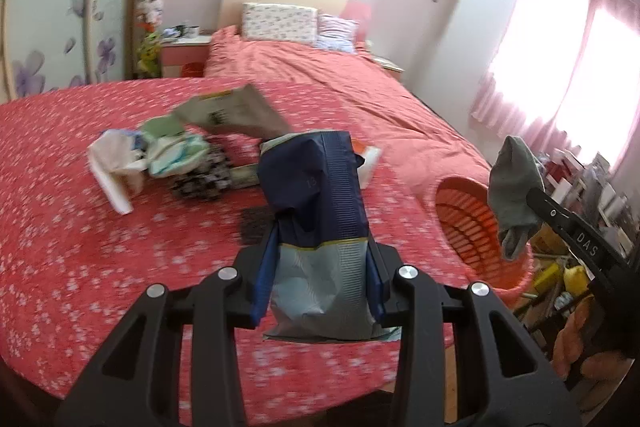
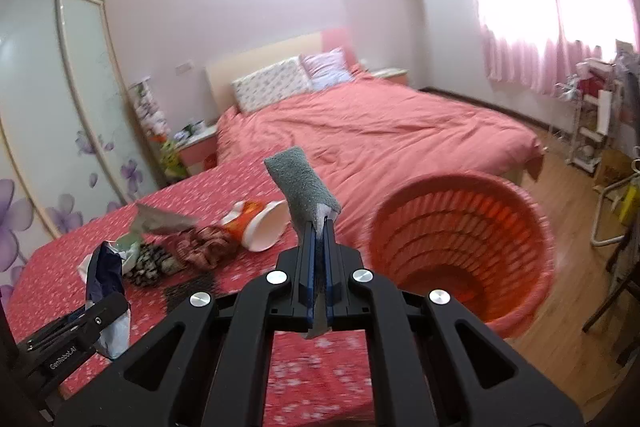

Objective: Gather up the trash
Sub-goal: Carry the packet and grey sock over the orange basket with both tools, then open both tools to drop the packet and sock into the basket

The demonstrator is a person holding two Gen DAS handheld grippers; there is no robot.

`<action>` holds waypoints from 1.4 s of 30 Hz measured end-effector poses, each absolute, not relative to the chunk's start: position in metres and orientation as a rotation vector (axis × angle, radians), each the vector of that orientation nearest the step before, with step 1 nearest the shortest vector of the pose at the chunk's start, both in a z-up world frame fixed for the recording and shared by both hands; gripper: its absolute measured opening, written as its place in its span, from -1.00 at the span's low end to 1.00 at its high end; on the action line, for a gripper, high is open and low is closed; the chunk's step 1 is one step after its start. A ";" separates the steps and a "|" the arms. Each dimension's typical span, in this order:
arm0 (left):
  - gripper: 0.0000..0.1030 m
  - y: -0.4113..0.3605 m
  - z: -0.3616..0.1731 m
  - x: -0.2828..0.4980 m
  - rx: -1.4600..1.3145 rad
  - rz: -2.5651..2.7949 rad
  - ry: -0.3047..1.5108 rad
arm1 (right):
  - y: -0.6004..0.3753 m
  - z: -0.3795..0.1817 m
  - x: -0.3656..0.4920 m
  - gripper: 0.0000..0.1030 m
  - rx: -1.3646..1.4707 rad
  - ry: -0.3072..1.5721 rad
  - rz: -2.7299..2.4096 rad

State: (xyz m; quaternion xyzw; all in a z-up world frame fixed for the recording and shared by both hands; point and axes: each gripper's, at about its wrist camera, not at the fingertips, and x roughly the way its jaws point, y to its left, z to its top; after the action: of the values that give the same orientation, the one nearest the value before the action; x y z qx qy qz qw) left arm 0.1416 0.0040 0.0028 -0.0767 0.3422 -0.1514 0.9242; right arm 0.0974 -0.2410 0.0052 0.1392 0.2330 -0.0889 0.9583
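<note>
My left gripper [image 1: 320,247] is shut on a dark blue and grey foil snack bag [image 1: 316,195] and holds it above the red flowered table [image 1: 80,227]. It also shows at the lower left of the right wrist view [image 2: 106,291]. My right gripper [image 2: 319,227] is shut on a grey sock [image 2: 304,187], held just left of the orange slatted trash basket [image 2: 460,239]. In the left wrist view the sock [image 1: 514,187] hangs over the basket [image 1: 472,227]. A pile of trash [image 1: 180,155] lies on the table: white tissue, wrappers, a grey bag, dark patterned cloth.
An orange and white paper cup [image 2: 260,227] lies on its side on the table beside the pile. A bed with a pink cover [image 2: 380,131] stands behind. A cluttered shelf [image 2: 592,115] and a chair stand at the right on the wood floor.
</note>
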 end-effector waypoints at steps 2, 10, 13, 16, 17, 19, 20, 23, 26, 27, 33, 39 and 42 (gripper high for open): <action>-0.26 -0.011 0.007 0.140 -0.149 -0.346 0.699 | -0.250 0.008 0.090 -0.92 0.276 0.447 -0.220; -0.26 -0.072 0.016 0.139 -0.110 -0.484 0.688 | -0.288 0.002 0.078 -0.92 0.304 0.410 -0.320; -0.26 -0.097 0.018 0.144 -0.089 -0.541 0.683 | -0.299 -0.006 0.079 -0.92 0.327 0.409 -0.342; -0.26 -0.116 0.016 0.151 -0.079 -0.589 0.690 | -0.309 -0.012 0.079 -0.92 0.341 0.407 -0.362; -0.26 -0.122 0.016 0.152 -0.075 -0.605 0.693 | -0.311 -0.014 0.080 -0.92 0.344 0.407 -0.369; -0.26 -0.136 0.012 0.158 -0.066 -0.631 0.701 | -0.318 -0.018 0.080 -0.92 0.353 0.408 -0.376; -0.26 -0.143 0.009 0.162 -0.061 -0.643 0.707 | -0.321 -0.020 0.082 -0.92 0.359 0.409 -0.380; -0.26 -0.160 0.002 0.168 -0.047 -0.668 0.723 | -0.333 -0.025 0.083 -0.92 0.376 0.410 -0.393; -0.26 -0.176 -0.010 0.176 -0.030 -0.689 0.740 | -0.342 -0.029 0.085 -0.92 0.390 0.413 -0.402; -0.26 -0.181 -0.012 0.178 -0.025 -0.695 0.744 | -0.341 -0.029 0.084 -0.92 0.391 0.414 -0.405; -0.26 -0.210 -0.028 0.189 0.000 -0.731 0.773 | -0.353 -0.033 0.088 -0.92 0.418 0.424 -0.417; -0.23 -0.232 -0.041 0.204 0.030 -0.742 0.788 | -0.367 -0.039 0.094 -0.92 0.465 0.436 -0.422; -0.04 -0.239 -0.050 0.213 0.039 -0.722 0.814 | -0.374 -0.041 0.095 -0.86 0.493 0.441 -0.420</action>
State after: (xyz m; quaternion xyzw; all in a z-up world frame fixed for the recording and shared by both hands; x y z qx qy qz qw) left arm 0.2131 -0.2389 -0.0499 0.0188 0.3871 -0.3434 0.8555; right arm 0.0954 -0.3740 -0.0408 0.2400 0.2150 -0.2047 0.9243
